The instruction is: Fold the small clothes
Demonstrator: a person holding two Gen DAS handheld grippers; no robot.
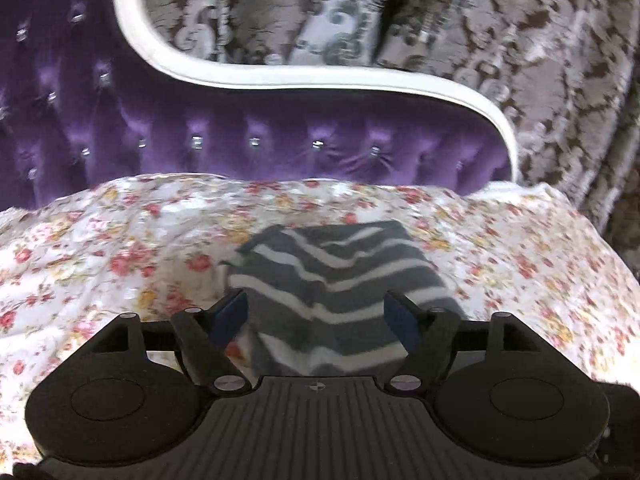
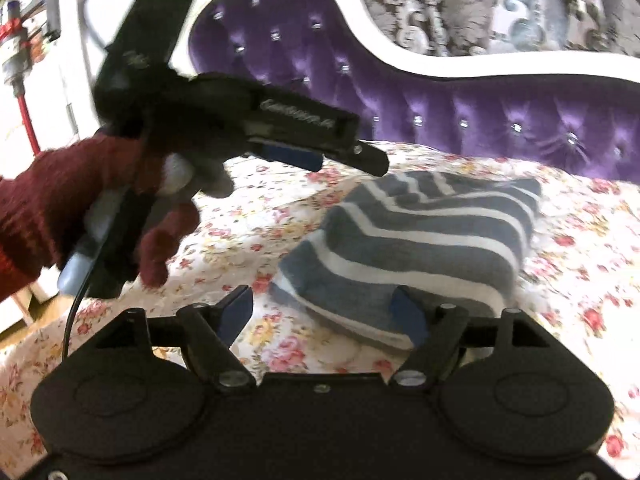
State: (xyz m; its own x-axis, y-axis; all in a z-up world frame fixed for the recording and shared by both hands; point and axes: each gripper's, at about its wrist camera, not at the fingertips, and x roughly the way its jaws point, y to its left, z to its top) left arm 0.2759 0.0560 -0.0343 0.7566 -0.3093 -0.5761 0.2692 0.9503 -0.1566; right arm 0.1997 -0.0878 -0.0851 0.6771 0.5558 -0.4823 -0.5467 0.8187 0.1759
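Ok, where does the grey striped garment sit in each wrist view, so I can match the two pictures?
Left wrist: the grey striped garment lies centre frame on the floral sheet, reaching down between the open left gripper.
Right wrist: it lies right of centre, its near edge by the right finger of the open right gripper.
Shared landmark: the purple tufted headboard behind it.

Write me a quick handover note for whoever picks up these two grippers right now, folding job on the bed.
Left gripper: open, holding nothing, raised just above the near part of the striped garment.
Right gripper: open, holding nothing, at the garment's near edge.
Garment: grey with white stripes, lying on the floral bedsheet in front of the purple headboard.
Done: it looks folded into a compact bundle, top layer still rumpled.
Left: check whether another fold is needed, flatten it; no other clothes are in view.
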